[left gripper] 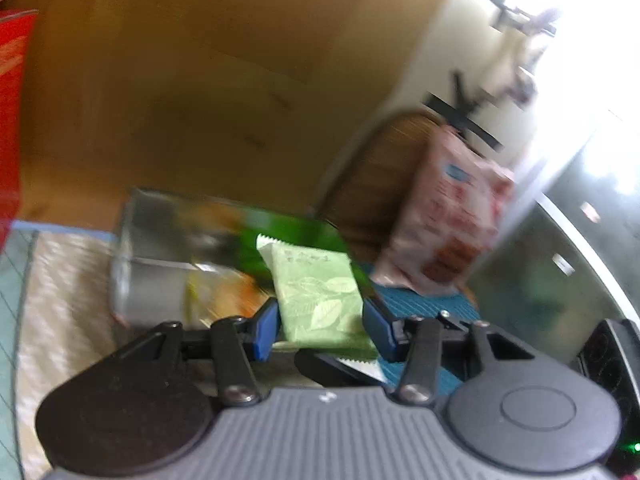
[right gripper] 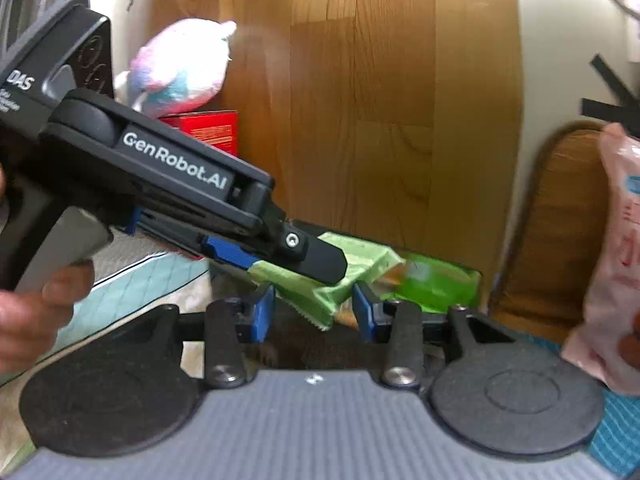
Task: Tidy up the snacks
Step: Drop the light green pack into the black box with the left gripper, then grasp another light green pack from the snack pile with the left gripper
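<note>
The views are blurred. At far left of the right wrist view a hand [right gripper: 36, 304] grips the handle of the left hand-held gripper [right gripper: 316, 258], which reaches in from the left. Its black fingers are clamped on a pale green snack packet [right gripper: 332, 292], which is bent and creased in that grip and has a serrated end hanging down. In the left wrist view the same packet [left gripper: 320, 300] sits flat between the blue pads [left gripper: 266, 328] of the left hand-held gripper [left gripper: 320, 330], showing a printed leaf pattern and a zigzag top edge. Behind it lies a darker green bag [left gripper: 292, 232] with a silvery side, on a pale cloth [left gripper: 60, 312]. To the right a pink snack bag [left gripper: 448, 216] leans against a brown woven basket [left gripper: 376, 184]. The right hand-held gripper [right gripper: 314, 314] stands partly open, its pads either side of the packet's hanging end; whether they touch it I cannot tell. A pastel plush toy [right gripper: 180, 72] sits on a red box [right gripper: 212, 128] at upper left.
</note>
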